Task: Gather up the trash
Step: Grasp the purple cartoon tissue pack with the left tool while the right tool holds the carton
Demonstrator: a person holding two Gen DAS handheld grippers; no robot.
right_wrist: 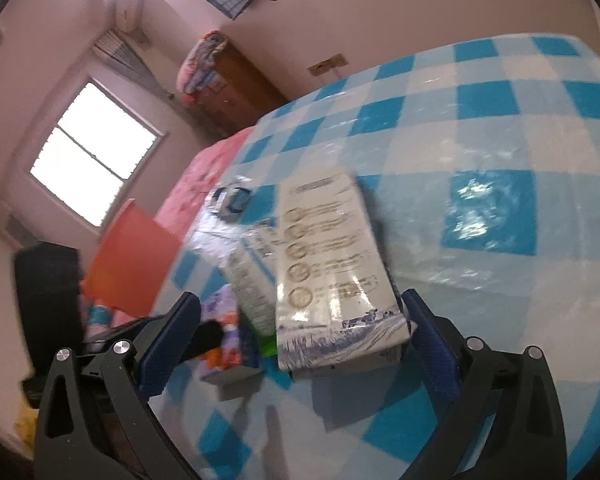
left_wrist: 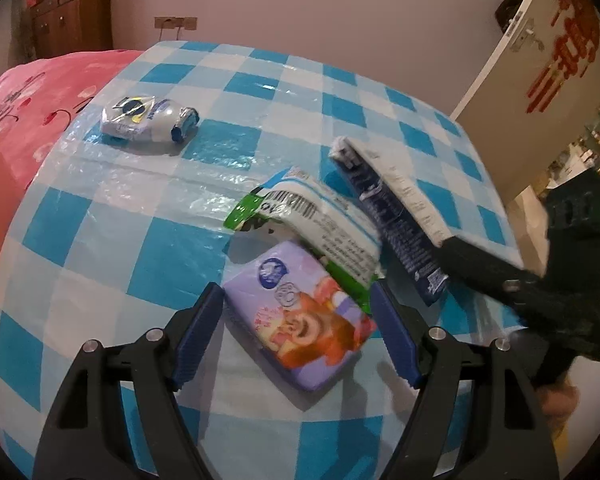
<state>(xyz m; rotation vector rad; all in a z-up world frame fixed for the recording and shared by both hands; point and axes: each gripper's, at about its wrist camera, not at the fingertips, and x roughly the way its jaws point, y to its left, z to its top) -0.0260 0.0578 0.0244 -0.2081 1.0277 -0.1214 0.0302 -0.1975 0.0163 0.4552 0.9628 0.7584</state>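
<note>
On the checked tablecloth (left_wrist: 112, 216), a crumpled silver wrapper (left_wrist: 150, 120) lies far left. My left gripper (left_wrist: 298, 332) stands open astride the purple packet (left_wrist: 300, 312), pads not pressing; I should lower squarely before closing. A green-and-white pouch (left_wrist: 320, 216) overlaps it. Rightmost, my right gripper (right_wrist: 300, 344) frames the milk carton (right_wrist: 332, 272), jaws open, right pad beside its edge.

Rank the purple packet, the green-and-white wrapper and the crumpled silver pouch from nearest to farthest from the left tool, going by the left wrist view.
1. Purple packet: between the open fingers of the left tool, flat on the checked tablecloth.
2. Green-and-white wrapper: just beyond, overlapping the packet's far corner.
3. Crumpled silver pouch: far left, alone near the cloth's far edge.
</note>
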